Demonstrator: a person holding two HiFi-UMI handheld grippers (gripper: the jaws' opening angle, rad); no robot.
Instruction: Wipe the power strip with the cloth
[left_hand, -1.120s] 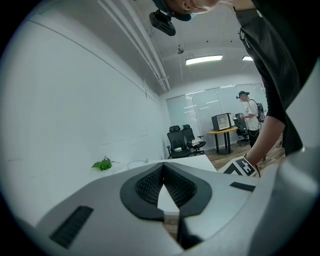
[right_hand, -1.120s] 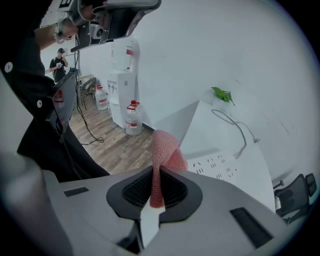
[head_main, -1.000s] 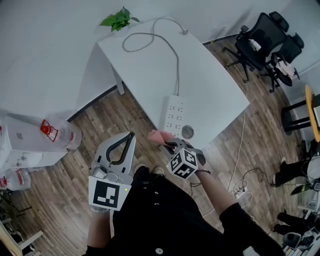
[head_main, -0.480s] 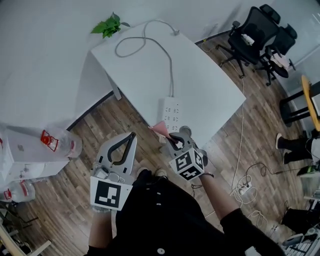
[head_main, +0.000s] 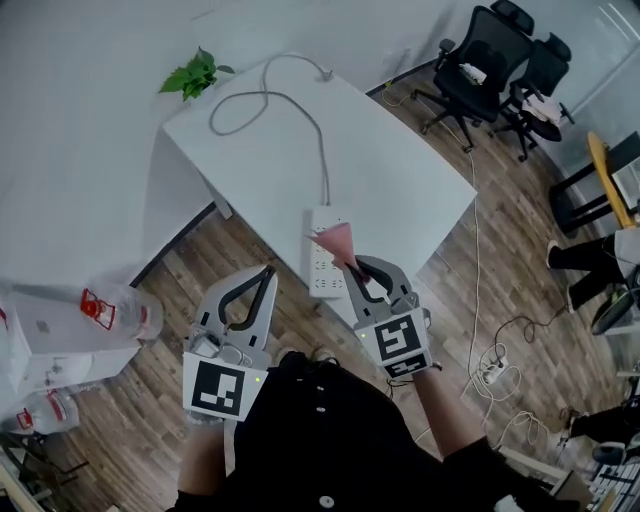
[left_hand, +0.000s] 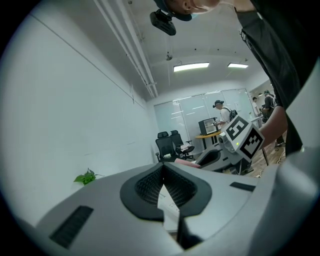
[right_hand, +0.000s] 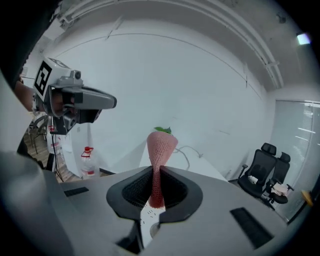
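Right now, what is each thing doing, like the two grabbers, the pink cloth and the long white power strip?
Right gripper: shut on the pink knitted cloth.
Left gripper: shut, empty.
Pink knitted cloth: pinched, poking out past the jaws.
Long white power strip: flat on the white table, plug lying loose.

Desk (head_main: 400, 190): right half bare to the right edge, free passage. Power strip (head_main: 320, 265) lies by the near edge. Its cable (head_main: 321, 165) runs up the middle and loops at the far left corner. Cloth (head_main: 335, 240) in right gripper (head_main: 352, 268) overhangs the strip.
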